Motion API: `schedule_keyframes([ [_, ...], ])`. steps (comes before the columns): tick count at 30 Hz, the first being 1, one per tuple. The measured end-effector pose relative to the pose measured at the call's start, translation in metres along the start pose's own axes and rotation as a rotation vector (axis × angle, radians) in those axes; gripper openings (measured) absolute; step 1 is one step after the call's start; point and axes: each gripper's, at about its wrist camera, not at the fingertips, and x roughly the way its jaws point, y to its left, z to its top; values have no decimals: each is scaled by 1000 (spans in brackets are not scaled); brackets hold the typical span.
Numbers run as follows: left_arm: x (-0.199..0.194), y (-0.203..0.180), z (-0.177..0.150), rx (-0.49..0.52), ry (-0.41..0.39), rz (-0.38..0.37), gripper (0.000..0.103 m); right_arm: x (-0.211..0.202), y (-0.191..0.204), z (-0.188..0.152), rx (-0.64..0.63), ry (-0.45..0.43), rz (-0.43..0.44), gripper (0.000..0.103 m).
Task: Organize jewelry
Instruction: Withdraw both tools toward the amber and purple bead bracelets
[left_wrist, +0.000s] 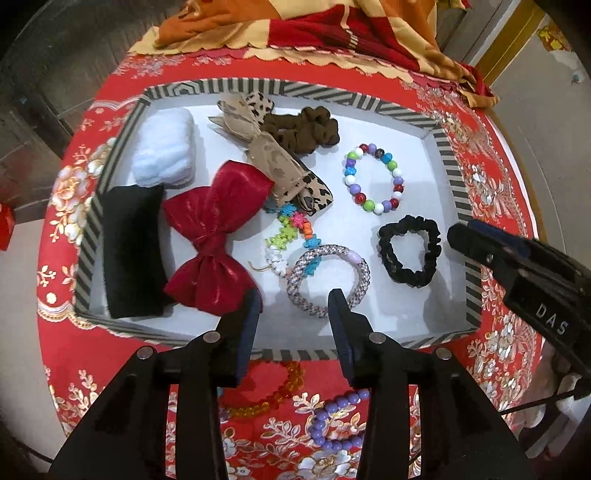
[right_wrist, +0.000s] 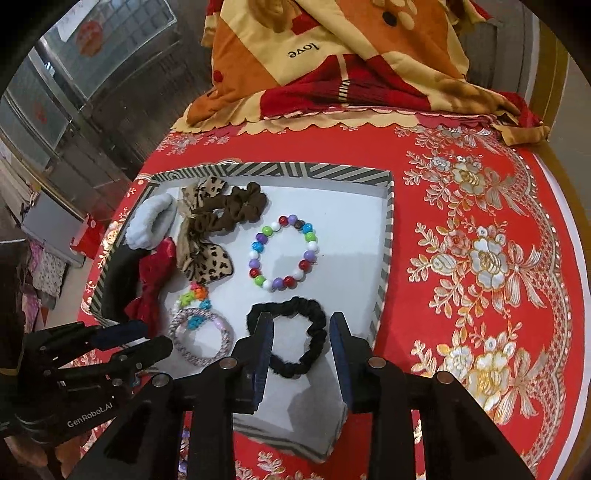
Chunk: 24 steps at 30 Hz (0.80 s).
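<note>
A: Where do the grippers stand over the striped tray (left_wrist: 454, 177)?

B: The left gripper (left_wrist: 295, 314) hangs at the tray's near rim, fingers wide and holding nothing. The woven grey bracelet (left_wrist: 328, 280) lies just beyond and between its fingertips, and the red bow (left_wrist: 218, 236) lies beyond its left finger.

A: And the right gripper (right_wrist: 301, 345)?

B: Its fingers are wide too, and empty, with the black scrunchie (right_wrist: 291, 336) lying flat between them and slightly ahead. That looks like something set down in the tray, not gripped.

A: What remains outside?

B: Below the left fingers, on the red tablecloth (left_wrist: 491, 177), lie an orange bead bracelet (left_wrist: 273, 391) and a purple bead bracelet (left_wrist: 332, 421). Probably they go in next.

A: Why the spacing inside?

B: The multicoloured bead bracelet (right_wrist: 284, 254) lies apart from the scrunchies, likely so that each piece stays separate and easy to reach.
</note>
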Motion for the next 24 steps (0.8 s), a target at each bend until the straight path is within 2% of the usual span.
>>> schedule_keyframes([
  [13, -33, 20, -26, -33, -50, 14, 38, -24, 33, -27, -28, -27, 1, 32],
  [24, -60, 54, -61, -75, -80, 38, 38, -47, 68, -56, -56, -50, 9, 35],
])
